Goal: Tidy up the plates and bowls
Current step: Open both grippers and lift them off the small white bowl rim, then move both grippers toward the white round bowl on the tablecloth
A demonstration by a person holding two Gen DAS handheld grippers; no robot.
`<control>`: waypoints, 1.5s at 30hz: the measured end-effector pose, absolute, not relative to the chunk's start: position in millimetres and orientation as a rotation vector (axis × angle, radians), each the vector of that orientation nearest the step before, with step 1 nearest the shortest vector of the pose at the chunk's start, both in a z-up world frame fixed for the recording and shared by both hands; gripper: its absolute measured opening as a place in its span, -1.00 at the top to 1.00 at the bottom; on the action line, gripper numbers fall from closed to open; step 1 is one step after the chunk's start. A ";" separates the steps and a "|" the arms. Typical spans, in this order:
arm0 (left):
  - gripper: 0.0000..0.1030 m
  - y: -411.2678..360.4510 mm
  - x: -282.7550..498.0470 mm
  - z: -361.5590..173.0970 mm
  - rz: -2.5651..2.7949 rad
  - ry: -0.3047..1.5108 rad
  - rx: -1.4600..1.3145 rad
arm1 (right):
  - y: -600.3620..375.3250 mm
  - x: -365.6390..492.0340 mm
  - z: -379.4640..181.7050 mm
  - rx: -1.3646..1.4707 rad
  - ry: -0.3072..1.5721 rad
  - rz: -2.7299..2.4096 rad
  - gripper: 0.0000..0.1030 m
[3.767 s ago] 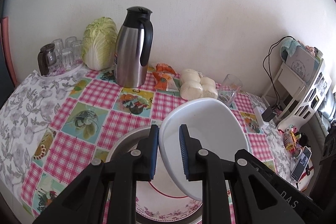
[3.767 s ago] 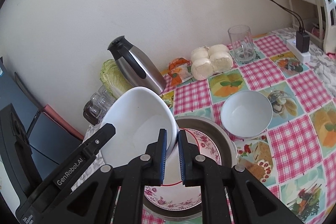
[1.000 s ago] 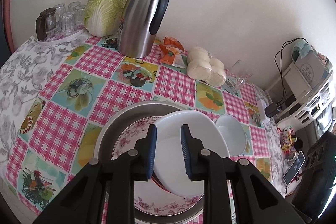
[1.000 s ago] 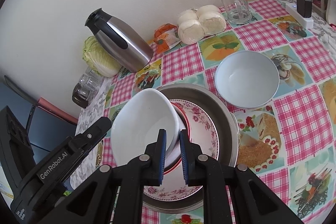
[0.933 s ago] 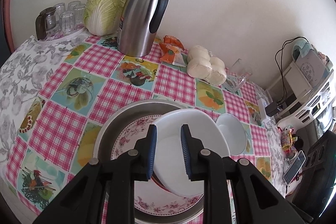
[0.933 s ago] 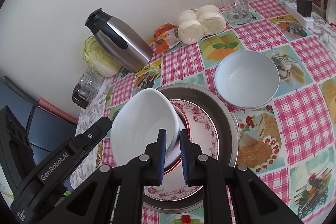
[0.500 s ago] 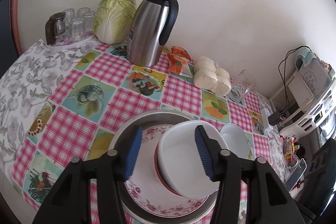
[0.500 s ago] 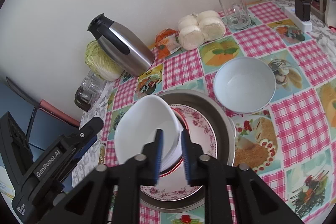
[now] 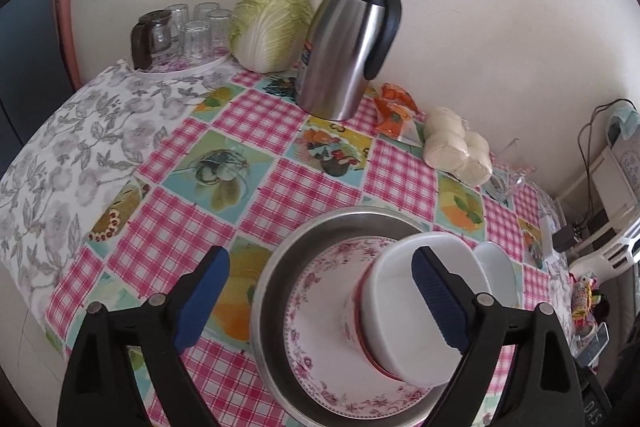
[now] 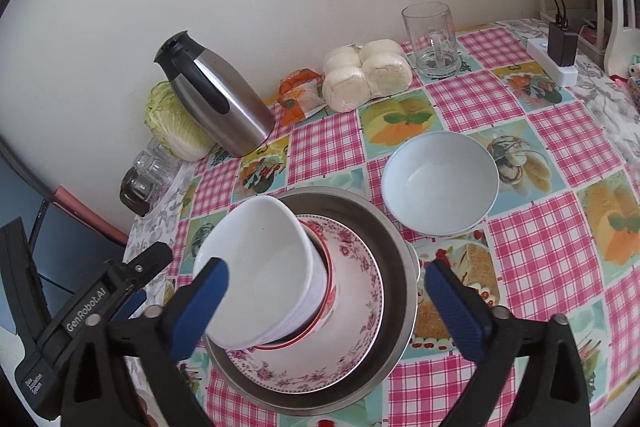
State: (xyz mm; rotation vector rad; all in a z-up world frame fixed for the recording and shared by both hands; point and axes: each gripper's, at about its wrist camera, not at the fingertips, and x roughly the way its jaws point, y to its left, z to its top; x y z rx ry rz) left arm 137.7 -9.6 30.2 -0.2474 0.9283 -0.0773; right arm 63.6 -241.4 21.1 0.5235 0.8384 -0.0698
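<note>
A large white bowl [image 9: 404, 307] [image 10: 260, 267] rests tilted in a red-rimmed floral bowl [image 10: 320, 291]. That bowl sits on a floral plate [image 9: 320, 327] [image 10: 360, 319] inside a metal basin [image 9: 276, 267] [image 10: 384, 227]. A second white bowl [image 10: 440, 183] [image 9: 496, 275] stands on the cloth to the basin's right. My left gripper [image 9: 320, 291] and right gripper [image 10: 328, 307] hover over the stack with jaws opening wide. Neither gripper's pads press on the bowl. One left finger [image 10: 152, 259] shows at the right view's left edge.
At the back near the wall stand a steel thermos jug [image 9: 348, 47], a cabbage [image 9: 272, 23], a tray of glasses [image 9: 180, 31], an orange packet [image 10: 300, 95], bagged buns [image 10: 366, 75] and a glass mug [image 10: 434, 39]. A power strip [image 10: 554, 61] lies far right.
Both grippers were shut on the large white bowl's rim, lowered it onto the stack in the basin, and have since spread wide, leaving it there.
</note>
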 end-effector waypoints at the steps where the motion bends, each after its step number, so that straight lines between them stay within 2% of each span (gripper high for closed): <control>1: -1.00 -8.6 137.9 29.6 -0.061 0.930 -0.241 | -241.9 63.3 21.2 0.523 0.835 -0.070 -1.00; 23: -1.00 -15.1 132.2 43.6 -0.004 0.876 -0.220 | -263.7 56.4 27.5 0.553 0.810 -0.080 -1.00; 39: -1.00 -102.4 117.0 94.7 -0.222 0.685 -0.192 | -382.0 23.6 18.5 0.738 0.726 -0.256 -1.00; 45: -1.00 -150.1 115.6 92.2 -0.344 0.721 -0.144 | -415.0 12.7 7.1 0.787 0.716 -0.312 -1.00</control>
